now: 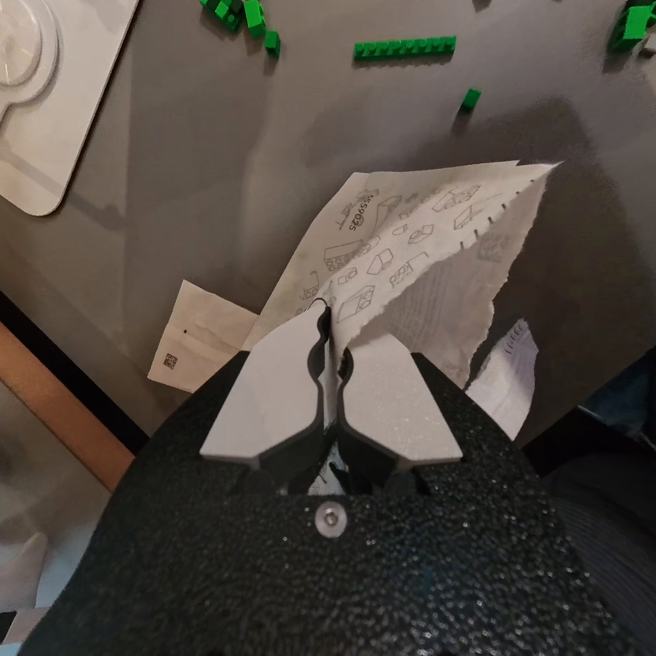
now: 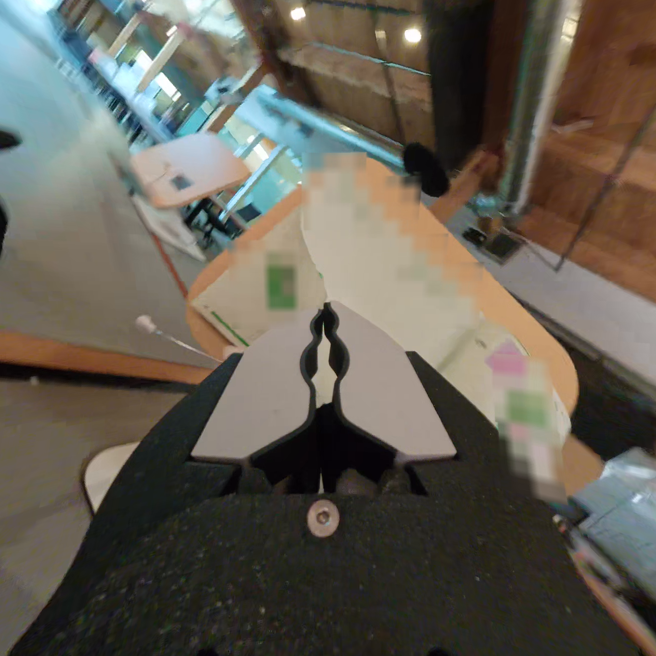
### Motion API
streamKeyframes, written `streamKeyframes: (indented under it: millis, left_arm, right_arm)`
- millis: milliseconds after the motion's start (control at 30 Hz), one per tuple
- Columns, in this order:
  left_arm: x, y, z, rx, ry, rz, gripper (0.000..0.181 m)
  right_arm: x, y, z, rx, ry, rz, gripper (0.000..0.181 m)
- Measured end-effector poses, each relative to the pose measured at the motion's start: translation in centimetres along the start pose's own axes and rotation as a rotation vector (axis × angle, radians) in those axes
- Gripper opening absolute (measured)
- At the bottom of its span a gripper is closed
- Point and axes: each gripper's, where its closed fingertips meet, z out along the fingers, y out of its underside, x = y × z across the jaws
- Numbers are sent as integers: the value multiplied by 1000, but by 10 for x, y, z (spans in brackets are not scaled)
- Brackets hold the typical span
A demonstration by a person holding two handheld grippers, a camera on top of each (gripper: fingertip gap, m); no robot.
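In the left wrist view my left gripper (image 1: 328,312) is shut on a torn white paper bag (image 1: 408,241) printed with brick drawings. It holds the bag above the grey table (image 1: 213,159), and the paper drapes over the right finger. Its torn edge hangs open to the right. Loose green bricks lie beyond it: a long plate (image 1: 404,47), a small brick (image 1: 469,99) and a pile (image 1: 241,17). In the right wrist view my right gripper (image 2: 325,310) is shut, with a piece of white paper (image 2: 340,255) rising from its tips. It points out into the room.
A white moulded tray (image 1: 46,106) lies at the far left of the grey table. A white slip with a code square (image 1: 198,340) lies under the bag. The table's wooden edge (image 1: 71,390) runs at the lower left. A round wooden table (image 2: 532,319) with white boxes (image 2: 241,301) stands ahead of the right gripper. The tips of one gripper are about 30 centimeters away from the tips of the other. It is some 15 centimeters from my left tips to the long plate (image 1: 404,47).
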Motion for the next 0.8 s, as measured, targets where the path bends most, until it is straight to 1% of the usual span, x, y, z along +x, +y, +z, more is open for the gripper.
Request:
streamKeyframes:
  millis: [67,167,267,367,467,533,633,800]
  left_arm:
    - [1,-1,0,0,1,4,0]
    - [2,-2,-1,-2,-2,9,0]
    - [3,-3,0,-5,-3,12,0]
    - [3,-3,0,-12,-4,14,0]
    - [4,-4,1,-15,-6,19,0]
    - [4,-5,1,-18,-9,23,0]
    - [4,-6,1,-23,-14,28,0]
    - [5,-8,3,-32,-18,36,0]
  right_arm:
    - [31,15,-20,12,122,135,0]
    - [70,48,-47,-24,259,303,0]
    - [104,76,-71,-47,366,454,0]
    - [130,103,-88,-70,450,588,0]
    - [148,129,-100,-90,510,717,0]
    - [158,146,-105,-107,546,747,0]
    - [164,168,-107,-139,564,786,0]
    - [167,192,-105,-161,582,857,0]
